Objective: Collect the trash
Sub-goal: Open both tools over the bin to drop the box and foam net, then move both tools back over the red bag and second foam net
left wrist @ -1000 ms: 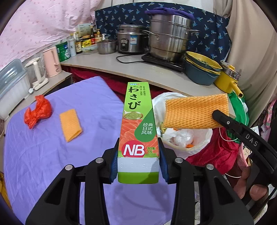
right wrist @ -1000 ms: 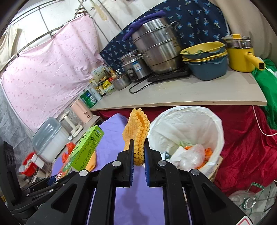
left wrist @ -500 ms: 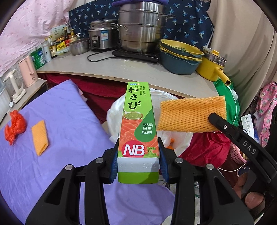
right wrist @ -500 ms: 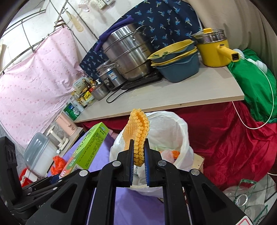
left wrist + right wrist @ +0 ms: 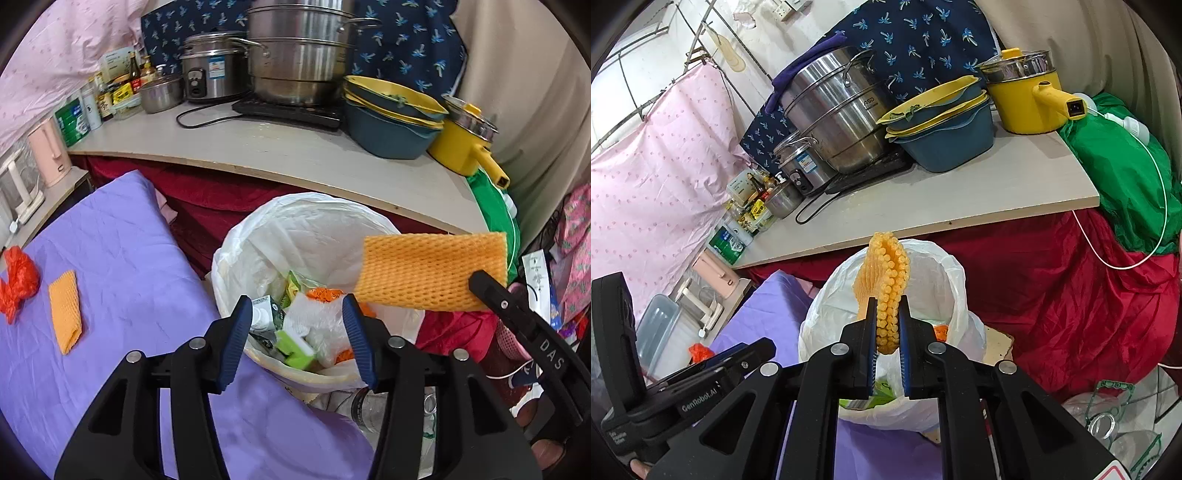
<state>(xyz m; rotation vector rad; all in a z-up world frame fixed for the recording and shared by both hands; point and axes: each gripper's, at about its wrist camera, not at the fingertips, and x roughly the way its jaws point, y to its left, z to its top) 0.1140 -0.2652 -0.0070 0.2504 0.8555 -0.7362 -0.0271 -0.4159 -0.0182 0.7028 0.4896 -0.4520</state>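
My left gripper (image 5: 295, 306) hangs over the white-bagged trash bin (image 5: 295, 229), its jaws opening with nothing between them. Below it a green wasabi box (image 5: 293, 345) lies among the rubbish in the bin. My right gripper (image 5: 887, 306) is shut on an orange foam net (image 5: 882, 280), held just above the bin's (image 5: 945, 280) near edge. In the left wrist view that net (image 5: 432, 271) hangs at the bin's right side. A second orange foam net (image 5: 65, 310) and a red plastic bag (image 5: 16, 282) lie on the purple cloth (image 5: 122, 266) at the left.
Behind the bin runs a pale counter (image 5: 295, 155) with steel pots (image 5: 299, 48), stacked blue and yellow basins (image 5: 388, 118) and a yellow electric pot (image 5: 461, 144). Red cloth (image 5: 1071, 295) hangs under the counter. Bottles and a green bag (image 5: 1119, 173) sit to the right.
The left jaws have opened and the green wasabi box has dropped from them into the bin. Both grippers have moved over the bin; the right still grips the foam net.
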